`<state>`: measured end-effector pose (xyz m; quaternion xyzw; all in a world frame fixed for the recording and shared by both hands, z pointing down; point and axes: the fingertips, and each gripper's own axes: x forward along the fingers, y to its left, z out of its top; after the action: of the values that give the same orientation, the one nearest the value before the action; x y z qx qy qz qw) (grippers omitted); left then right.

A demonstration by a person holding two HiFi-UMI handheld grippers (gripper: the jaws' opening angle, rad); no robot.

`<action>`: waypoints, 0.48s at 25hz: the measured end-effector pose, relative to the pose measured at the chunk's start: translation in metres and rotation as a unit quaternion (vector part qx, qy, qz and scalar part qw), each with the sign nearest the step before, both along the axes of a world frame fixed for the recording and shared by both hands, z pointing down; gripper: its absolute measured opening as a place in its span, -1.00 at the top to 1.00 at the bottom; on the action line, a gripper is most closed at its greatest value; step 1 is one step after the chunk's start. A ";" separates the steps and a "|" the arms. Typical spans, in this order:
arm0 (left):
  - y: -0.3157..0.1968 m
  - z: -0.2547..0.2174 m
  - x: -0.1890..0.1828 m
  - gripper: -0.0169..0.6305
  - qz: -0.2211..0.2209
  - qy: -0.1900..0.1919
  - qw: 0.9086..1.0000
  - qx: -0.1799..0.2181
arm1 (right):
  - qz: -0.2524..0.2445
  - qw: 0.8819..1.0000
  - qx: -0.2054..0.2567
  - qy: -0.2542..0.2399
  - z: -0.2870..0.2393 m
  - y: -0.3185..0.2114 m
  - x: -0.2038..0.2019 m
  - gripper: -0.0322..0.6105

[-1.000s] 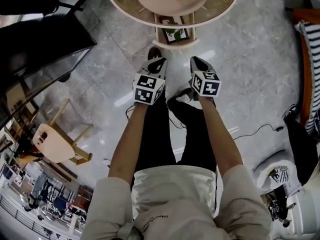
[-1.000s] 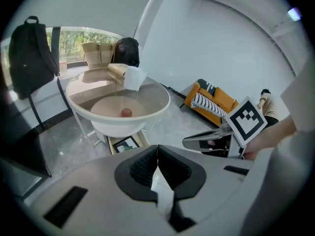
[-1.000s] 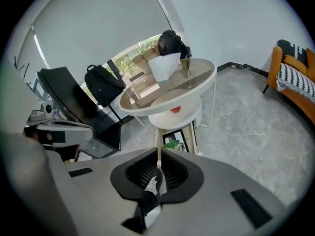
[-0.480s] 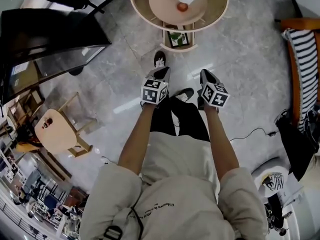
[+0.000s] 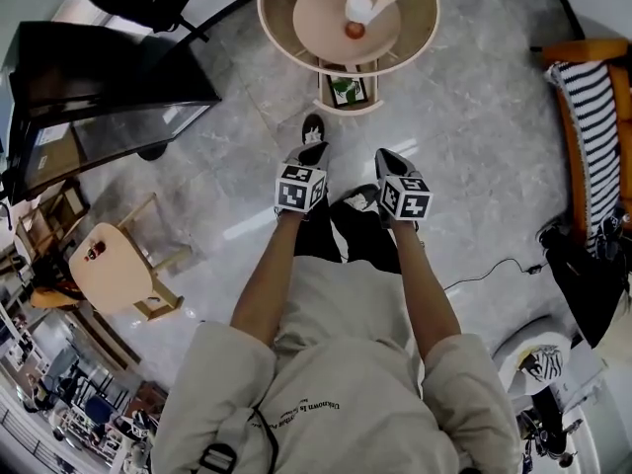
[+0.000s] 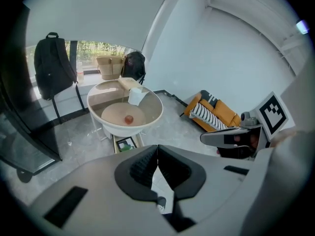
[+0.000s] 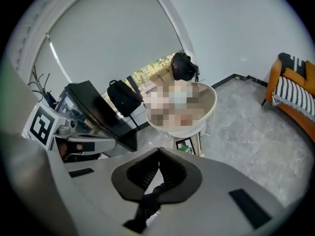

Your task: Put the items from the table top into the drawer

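Ahead, a small red ball point(image 5: 355, 30) and a white cup-like item point(image 5: 360, 6), its pointed part aimed right, perhaps a handle, sit inside the round surface's raised rim point(image 5: 269, 23). Beneath it, the drawer point(image 5: 351, 110) stands open toward the person, holding a green-printed card point(image 5: 347, 90) whose print is unreadable. Bare stone floor point(image 5: 474, 136) lies open around. The left gripper point(image 5: 312, 154) and right gripper point(image 5: 387, 158) hang short of the surface, fingers together, empty.
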<state>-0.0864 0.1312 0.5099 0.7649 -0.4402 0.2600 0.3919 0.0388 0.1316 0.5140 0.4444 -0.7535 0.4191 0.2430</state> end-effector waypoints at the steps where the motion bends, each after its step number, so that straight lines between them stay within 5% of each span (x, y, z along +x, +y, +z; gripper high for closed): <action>1: 0.000 -0.001 0.002 0.88 0.001 0.001 1.000 0.001 | 0.005 1.000 -0.004 -0.003 0.000 0.000 0.001 0.79; 12: -0.014 0.006 0.004 0.88 0.044 -0.017 0.999 -0.007 | 0.028 0.999 -0.022 -0.019 -0.001 -0.025 -0.010 0.79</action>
<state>-0.0827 0.1176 0.5162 0.7762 -0.4114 0.2927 0.3776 0.0288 0.1067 0.5135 0.4523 -0.7355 0.4506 0.2266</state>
